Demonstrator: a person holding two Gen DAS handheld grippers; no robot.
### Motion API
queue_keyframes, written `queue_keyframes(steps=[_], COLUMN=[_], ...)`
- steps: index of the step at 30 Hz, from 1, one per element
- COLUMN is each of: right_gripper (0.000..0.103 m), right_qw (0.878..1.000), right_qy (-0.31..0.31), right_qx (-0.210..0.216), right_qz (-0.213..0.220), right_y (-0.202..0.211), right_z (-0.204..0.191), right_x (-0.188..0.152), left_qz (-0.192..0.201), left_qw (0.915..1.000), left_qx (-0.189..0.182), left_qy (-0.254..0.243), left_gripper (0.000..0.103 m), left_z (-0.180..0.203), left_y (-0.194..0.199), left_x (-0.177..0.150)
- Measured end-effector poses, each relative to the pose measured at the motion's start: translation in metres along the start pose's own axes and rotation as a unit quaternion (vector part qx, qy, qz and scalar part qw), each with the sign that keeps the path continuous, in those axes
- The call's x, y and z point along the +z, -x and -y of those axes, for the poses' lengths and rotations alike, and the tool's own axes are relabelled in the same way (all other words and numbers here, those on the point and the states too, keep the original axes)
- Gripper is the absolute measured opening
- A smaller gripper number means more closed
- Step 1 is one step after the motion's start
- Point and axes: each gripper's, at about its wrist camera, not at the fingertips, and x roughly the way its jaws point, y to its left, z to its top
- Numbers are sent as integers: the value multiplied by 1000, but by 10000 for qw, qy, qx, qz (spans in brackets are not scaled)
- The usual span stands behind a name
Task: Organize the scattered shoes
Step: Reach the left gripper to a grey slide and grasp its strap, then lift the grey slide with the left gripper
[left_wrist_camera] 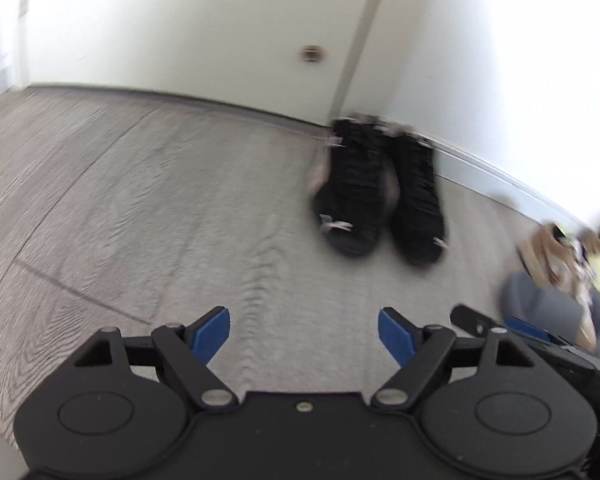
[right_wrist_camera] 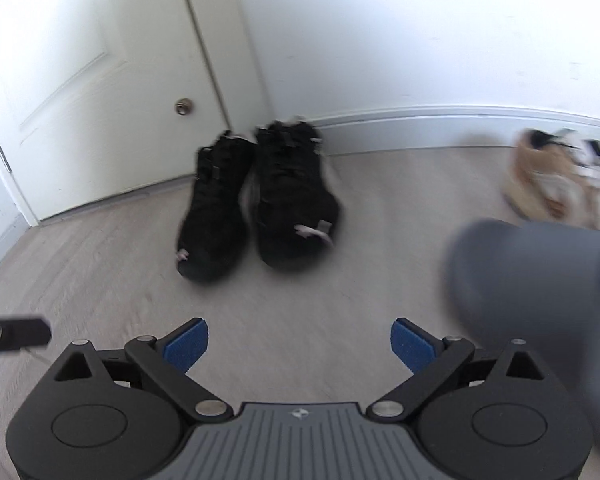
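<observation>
Well — both tools wide, black shoes [right_wrist_camera: 256,196] paired.

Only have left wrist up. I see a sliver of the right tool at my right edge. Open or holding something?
Observer: The right tool is open, with nothing between its blue pads.
Operator: Grey blob behind it, what is that?
Observer: A large rounded dark grey form, perhaps a slipper; it is too blurred to be sure. In the right wrist view it lies right of the tool, nearer the camera than the pair of black lace-up boots.
Operator: Door looks blank white to me. Any detail?
Observer: The white door has a recessed panel moulding up and left of its round metal knob.
</observation>
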Motion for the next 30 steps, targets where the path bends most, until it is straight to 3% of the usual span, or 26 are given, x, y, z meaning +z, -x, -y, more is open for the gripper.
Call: queue_keyframes(steps=[2,8,14,19,24,27,30], right_gripper=[98,99,99,99,99,99,99], right_qw=[9996,9942,9896,9889,9902,9887,9865], right_qy=[-9,-546,-863,-984,-943,-1044,-1201], right_qx=[-240,-731,-945,-926,-881,-959,-1018], right_qz=[167,563,659,617,529,484,460], right_y=[36,98,109,100,95,88,84], right_z=[22,87,137,179,214,235,246], right_x=[-9,-19,-23,-20,-15,-15,-16], left_qz=[89,-34,-16,-10,-260,-234,-541], left_qw=[9988,9906,9677,9610,9510,9516,9582], left_qx=[-174,-890,-1737,-1482,-1541,-1387,-1324], left_qy=[-450,-1035,-1827,-2336,-2666,-2731,-2478], left_gripper=[82,84,85,87,87,89,89], left_z=[24,98,174,226,261,271,272], left_y=[11,23,-24,-97,-151,-165,-186], left_x=[-3,-14,-7,7,16,17,19])
